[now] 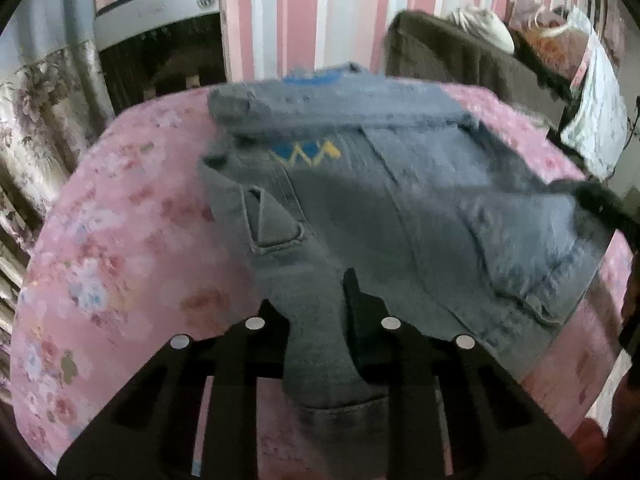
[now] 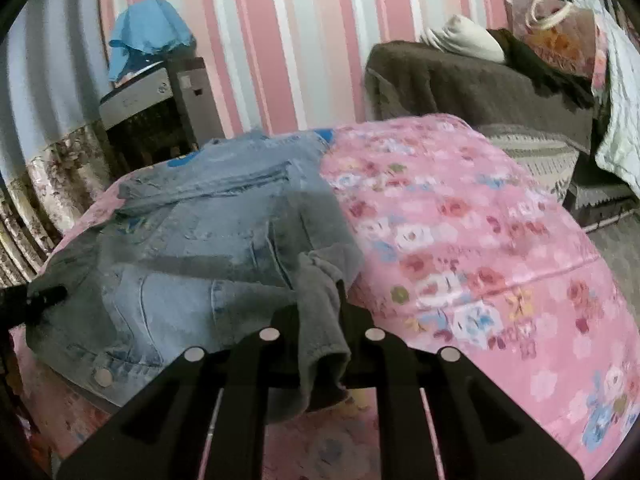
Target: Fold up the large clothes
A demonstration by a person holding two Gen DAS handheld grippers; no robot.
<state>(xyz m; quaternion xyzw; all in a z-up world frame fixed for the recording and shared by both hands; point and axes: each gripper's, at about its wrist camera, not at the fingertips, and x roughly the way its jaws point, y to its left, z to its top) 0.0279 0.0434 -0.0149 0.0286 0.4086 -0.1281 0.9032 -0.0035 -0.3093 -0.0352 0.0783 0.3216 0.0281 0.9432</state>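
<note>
A grey-blue denim jacket (image 1: pixel 400 208) lies on a bed with a pink floral cover (image 1: pixel 120 240). It has a blue and yellow zigzag patch and a sleeve folded across its far end. My left gripper (image 1: pixel 316 300) is shut on the jacket's near edge, cloth bunched between the fingers. In the right wrist view the jacket (image 2: pixel 192 248) lies left of centre on the pink cover (image 2: pixel 460 260). My right gripper (image 2: pixel 320 308) is shut on its near right corner, with cloth hanging between the fingers. The left gripper's black tip (image 2: pixel 44 296) shows at the far left edge.
A pink, white and grey striped wall (image 2: pixel 300 40) stands behind the bed. A brown covered seat (image 2: pixel 480 84) with a white pillow, bags and a white quilt sits at the right. A grey appliance (image 2: pixel 136 92) with a blue cloth on it stands at the left, beside floral curtains (image 1: pixel 36 128).
</note>
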